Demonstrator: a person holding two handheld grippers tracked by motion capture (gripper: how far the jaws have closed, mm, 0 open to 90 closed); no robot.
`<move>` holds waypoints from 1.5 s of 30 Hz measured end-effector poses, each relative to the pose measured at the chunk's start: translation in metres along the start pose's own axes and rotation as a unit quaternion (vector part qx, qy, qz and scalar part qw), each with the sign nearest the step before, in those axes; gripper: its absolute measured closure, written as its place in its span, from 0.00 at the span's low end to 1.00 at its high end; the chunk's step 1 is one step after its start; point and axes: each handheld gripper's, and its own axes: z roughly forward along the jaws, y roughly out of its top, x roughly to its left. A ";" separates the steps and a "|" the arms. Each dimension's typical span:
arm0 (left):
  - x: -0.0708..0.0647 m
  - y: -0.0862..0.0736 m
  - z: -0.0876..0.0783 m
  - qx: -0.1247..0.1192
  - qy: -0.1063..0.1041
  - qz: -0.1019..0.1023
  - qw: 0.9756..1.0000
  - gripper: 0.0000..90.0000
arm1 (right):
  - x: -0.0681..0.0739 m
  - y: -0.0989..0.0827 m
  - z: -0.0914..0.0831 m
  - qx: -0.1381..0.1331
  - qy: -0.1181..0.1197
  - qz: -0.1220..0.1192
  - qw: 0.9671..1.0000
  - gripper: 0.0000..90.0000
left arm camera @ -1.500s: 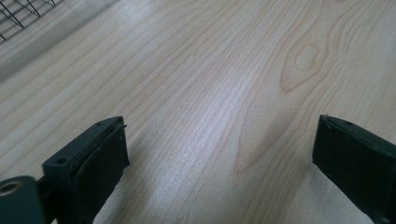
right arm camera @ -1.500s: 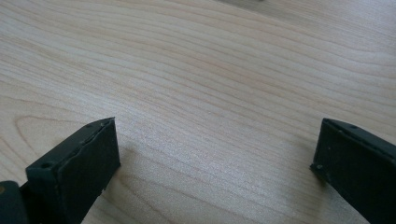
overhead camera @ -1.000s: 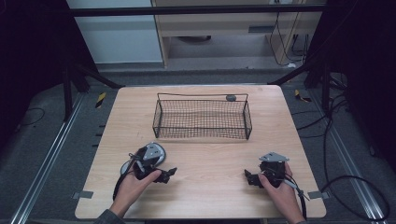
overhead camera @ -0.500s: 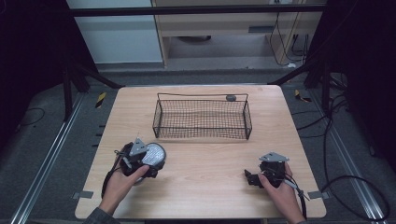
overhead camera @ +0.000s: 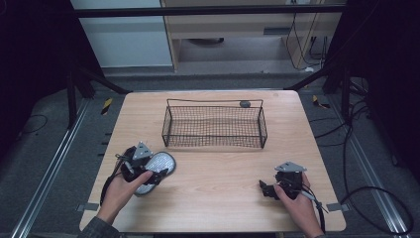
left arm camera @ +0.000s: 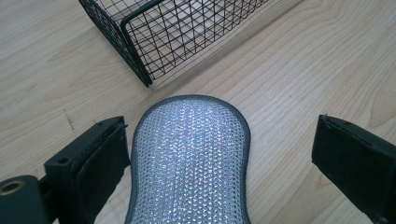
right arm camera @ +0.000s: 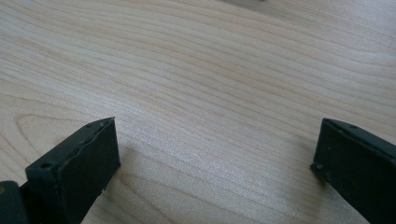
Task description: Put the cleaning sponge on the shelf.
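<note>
A silver mesh scouring pad lies flat on the wooden table, just in front of the left corner of a black wire basket. My left gripper is open with its jaws on either side of the pad. One jaw is close against the pad's edge and the other stands well clear. My right gripper rests open near the front right of the table, with bare wood between its jaws.
A small dark object sits on the table behind the basket's far rim. Black frame posts, rails and cables run along the floor around the table. The basket has nothing in it.
My left hand has swung from the pad's front-right side to its left, and the jaws now straddle the pad. The right gripper has stayed still.
</note>
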 end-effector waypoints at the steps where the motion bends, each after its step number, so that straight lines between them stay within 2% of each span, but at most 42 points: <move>1: 0.000 0.001 0.000 0.006 -0.001 0.006 1.000 0.04 | 0.000 0.000 0.000 0.000 0.000 -0.001 1.000 0.01; 4: 0.002 0.004 0.001 0.030 -0.006 0.018 0.999 0.04 | 0.000 0.000 0.000 0.000 0.001 0.001 1.000 0.01; 7: 0.004 0.006 0.003 0.052 -0.015 0.020 0.998 0.03 | 0.000 0.000 0.000 0.000 0.000 0.001 1.000 0.01; 10: 0.003 0.008 0.004 0.084 -0.013 0.033 0.996 0.04 | 0.000 0.000 0.000 0.000 0.000 0.001 1.000 0.01; 13: 0.003 0.011 0.005 0.115 -0.016 0.046 0.992 0.03 | 0.000 0.000 0.000 0.000 0.000 0.001 1.000 0.01; 16: 0.004 0.013 0.004 0.136 -0.019 0.047 0.989 0.04 | 0.000 0.000 0.000 0.000 0.000 0.001 1.000 0.01; 17: 0.004 0.014 0.004 0.146 -0.023 0.043 0.988 0.04 | 0.000 0.000 0.000 0.001 0.000 0.002 1.000 0.01; 19: 0.005 0.014 0.005 0.161 -0.024 0.049 0.986 0.04 | 0.000 0.000 0.000 0.000 -0.001 0.000 1.000 0.01; 21: 0.005 0.013 0.007 0.179 -0.024 0.059 0.982 0.04 | 0.000 0.000 0.000 0.000 0.000 0.001 1.000 0.01; 24: 0.007 0.012 0.011 0.195 -0.026 0.054 0.979 0.04 | 0.000 0.000 0.000 0.000 0.000 0.000 1.000 0.01; 26: 0.009 0.011 0.014 0.208 -0.027 0.055 0.976 0.04 | 0.000 0.000 0.000 0.000 -0.001 0.000 1.000 0.00; 28: 0.009 0.010 0.017 0.221 -0.029 0.047 0.974 0.04 | 0.000 0.000 0.000 0.000 -0.001 0.000 1.000 0.00; 30: 0.010 0.009 0.020 0.235 -0.028 0.049 0.970 0.04 | 0.001 0.000 0.000 0.001 -0.001 0.001 1.000 0.00; 32: 0.012 0.011 0.023 0.237 -0.019 0.051 0.970 0.05 | 0.001 0.000 0.000 0.001 -0.001 0.002 1.000 0.00; 34: 0.014 0.013 0.026 0.237 -0.022 0.053 0.970 0.04 | 0.001 0.000 0.000 0.001 -0.001 0.001 1.000 0.00; 37: 0.019 0.015 0.030 0.238 -0.020 0.044 0.970 0.04 | 0.001 0.000 0.000 0.001 -0.001 0.001 1.000 0.00; 40: 0.022 0.014 0.035 0.246 -0.025 0.037 0.968 0.04 | 0.001 0.000 0.000 0.001 -0.001 0.001 1.000 0.00; 42: 0.023 0.012 0.039 0.255 -0.027 0.035 0.966 0.04 | 0.001 0.000 0.000 0.001 -0.001 0.001 1.000 0.00; 45: 0.026 0.011 0.043 0.259 -0.030 0.026 0.965 0.04 | 0.001 0.000 0.000 0.001 -0.001 0.001 1.000 0.00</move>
